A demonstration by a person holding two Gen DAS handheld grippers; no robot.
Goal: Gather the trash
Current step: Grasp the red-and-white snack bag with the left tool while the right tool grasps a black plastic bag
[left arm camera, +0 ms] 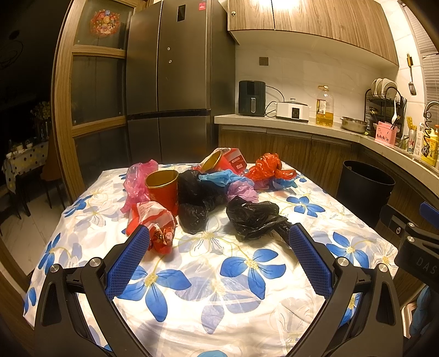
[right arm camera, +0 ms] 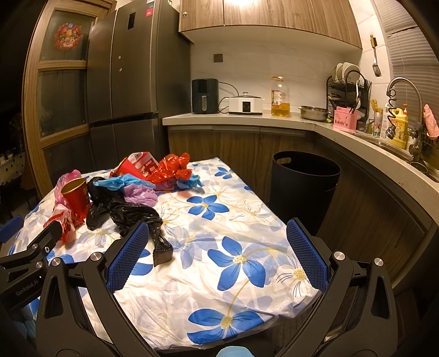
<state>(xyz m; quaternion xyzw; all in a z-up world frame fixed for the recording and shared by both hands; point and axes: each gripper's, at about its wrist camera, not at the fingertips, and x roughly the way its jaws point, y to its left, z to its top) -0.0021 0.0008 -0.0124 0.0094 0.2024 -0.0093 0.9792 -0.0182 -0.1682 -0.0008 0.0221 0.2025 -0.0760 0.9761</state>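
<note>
Home kitchen, shown by a tall dark refrigerator (left arm camera: pixel 167 82), wood-grain wall cabinets (left arm camera: pixel 301 24), a counter (right arm camera: pixel 247 118) set with an air fryer (right arm camera: pixel 205 95), cooking-oil bottle (right arm camera: pixel 280 97), dish rack (right arm camera: pixel 347 85), sink faucet (right arm camera: pixel 406 90), and a floral-clothed table (right arm camera: pixel 219 261).

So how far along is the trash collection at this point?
Nothing looks done yet. The black bin beside the table shows no trash at its rim, though its inside is too dark to check. Both the left gripper and right gripper are open and hold nothing. Left: the black bag, red cup and other bags on the tablecloth.
</note>
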